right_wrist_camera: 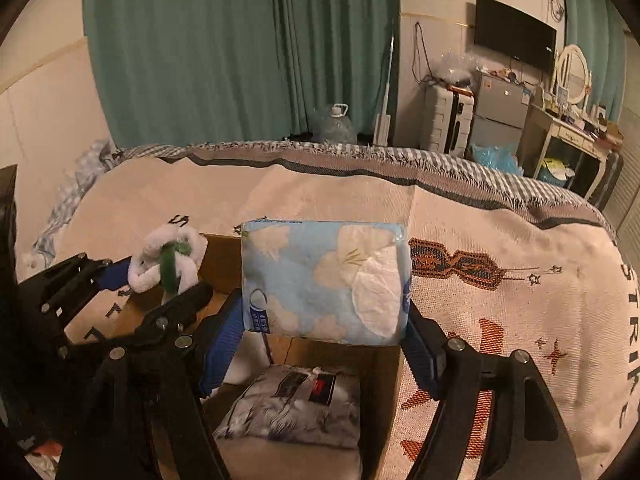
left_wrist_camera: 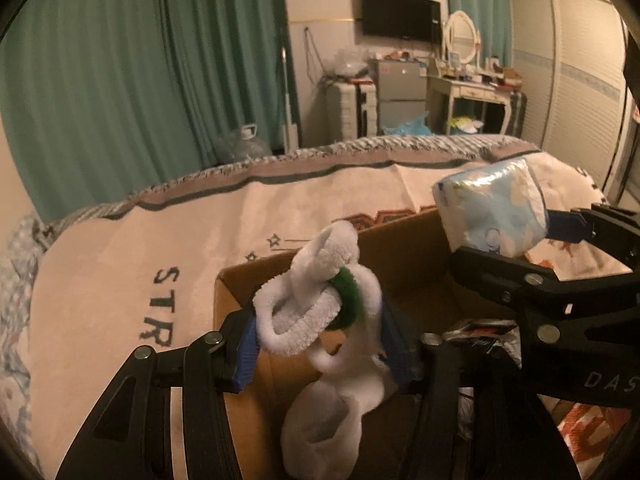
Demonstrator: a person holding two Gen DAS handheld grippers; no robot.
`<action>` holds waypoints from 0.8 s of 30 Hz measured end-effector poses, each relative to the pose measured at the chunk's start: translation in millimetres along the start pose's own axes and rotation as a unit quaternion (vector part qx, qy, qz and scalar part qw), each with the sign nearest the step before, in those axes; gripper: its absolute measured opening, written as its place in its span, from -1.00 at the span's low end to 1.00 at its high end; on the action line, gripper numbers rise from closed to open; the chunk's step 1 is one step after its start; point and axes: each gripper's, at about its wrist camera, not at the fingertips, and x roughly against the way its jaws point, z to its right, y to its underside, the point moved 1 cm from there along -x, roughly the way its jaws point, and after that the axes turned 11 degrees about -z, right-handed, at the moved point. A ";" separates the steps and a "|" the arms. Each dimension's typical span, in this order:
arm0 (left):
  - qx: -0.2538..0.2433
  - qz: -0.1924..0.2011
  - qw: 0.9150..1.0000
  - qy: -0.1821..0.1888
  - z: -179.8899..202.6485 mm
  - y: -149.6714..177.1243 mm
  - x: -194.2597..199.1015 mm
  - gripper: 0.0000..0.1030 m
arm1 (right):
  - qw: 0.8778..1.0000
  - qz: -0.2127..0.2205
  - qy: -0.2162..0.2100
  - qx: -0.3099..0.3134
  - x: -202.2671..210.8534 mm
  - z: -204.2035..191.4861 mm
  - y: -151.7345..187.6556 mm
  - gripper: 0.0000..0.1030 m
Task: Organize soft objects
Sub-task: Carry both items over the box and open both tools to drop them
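My left gripper (left_wrist_camera: 320, 340) is shut on a white fluffy plush with a green ring (left_wrist_camera: 320, 300) and holds it over the open cardboard box (left_wrist_camera: 240, 280). The plush also shows in the right wrist view (right_wrist_camera: 168, 264). A white sock-like piece (left_wrist_camera: 324, 428) hangs below it into the box. My right gripper (right_wrist_camera: 324, 320) is shut on a light blue tissue pack (right_wrist_camera: 324, 280), held above the same box (right_wrist_camera: 380, 380). The pack shows in the left wrist view (left_wrist_camera: 492, 208). A grey printed tissue pack (right_wrist_camera: 296, 408) lies inside the box.
The box sits on a bed covered by a cream blanket with lettering (right_wrist_camera: 500, 280). Green curtains (right_wrist_camera: 240, 48), a water jug (right_wrist_camera: 336, 124), a small fridge (right_wrist_camera: 500, 112) and a dressing table (right_wrist_camera: 572, 128) stand beyond the bed.
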 end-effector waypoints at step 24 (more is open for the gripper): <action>0.031 0.144 0.987 -0.066 -26.1 39.3 257.8 0.85 | 0.991 0.121 0.054 0.011 278.3 -45.7 69.6 1.00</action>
